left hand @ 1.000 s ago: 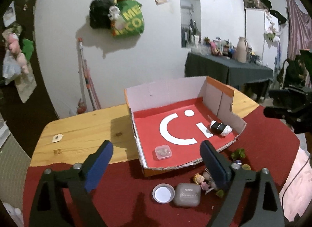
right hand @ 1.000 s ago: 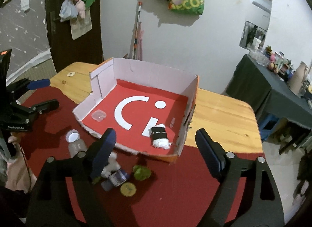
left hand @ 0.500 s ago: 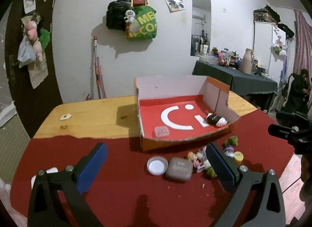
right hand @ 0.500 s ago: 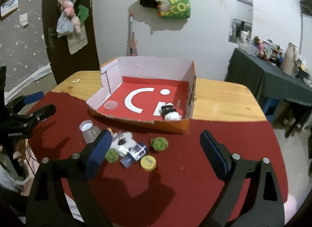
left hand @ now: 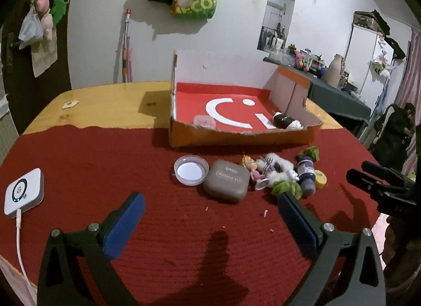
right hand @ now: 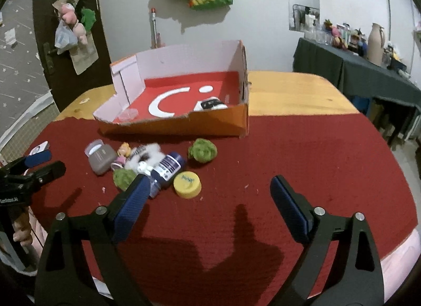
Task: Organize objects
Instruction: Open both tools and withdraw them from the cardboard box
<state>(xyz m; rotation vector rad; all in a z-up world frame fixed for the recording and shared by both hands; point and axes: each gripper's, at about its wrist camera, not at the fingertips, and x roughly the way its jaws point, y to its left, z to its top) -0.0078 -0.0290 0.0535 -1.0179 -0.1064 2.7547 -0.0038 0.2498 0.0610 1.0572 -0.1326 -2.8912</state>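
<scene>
**Both tools spread above the red mat, small things waiting in front of the box**

We hold the left tool (left hand: 210,210) over the red mat (left hand: 105,169) with its blue pads wide apart and nothing between them. Our right tool (right hand: 208,192) hangs over the same mat, its pads also spread and empty.

The cardboard box (left hand: 236,136) sits toward the far edge of the worktop (left hand: 105,100), partly on the mat and partly on bare wood. Inside it lie a black-and-white roll (left hand: 285,121) near the right wall and a small clear case (left hand: 204,121) near the front left corner.

The loose things lie in a row on the mat just in front of the box. From the left: a round clear lid (left hand: 190,170), touching a grey-brown case (left hand: 226,181); then a small doll (left hand: 251,167) against a fluffy white toy (left hand: 276,167); a dark blue bottle (right hand: 168,167) lying on its side; a yellow cap (right hand: 187,184) just beside it; and two green mossy balls (right hand: 202,150), one on either side of the bottle.

Near the left edge of the worktop a white device (left hand: 23,192) rests with a cable plugged in.
</scene>
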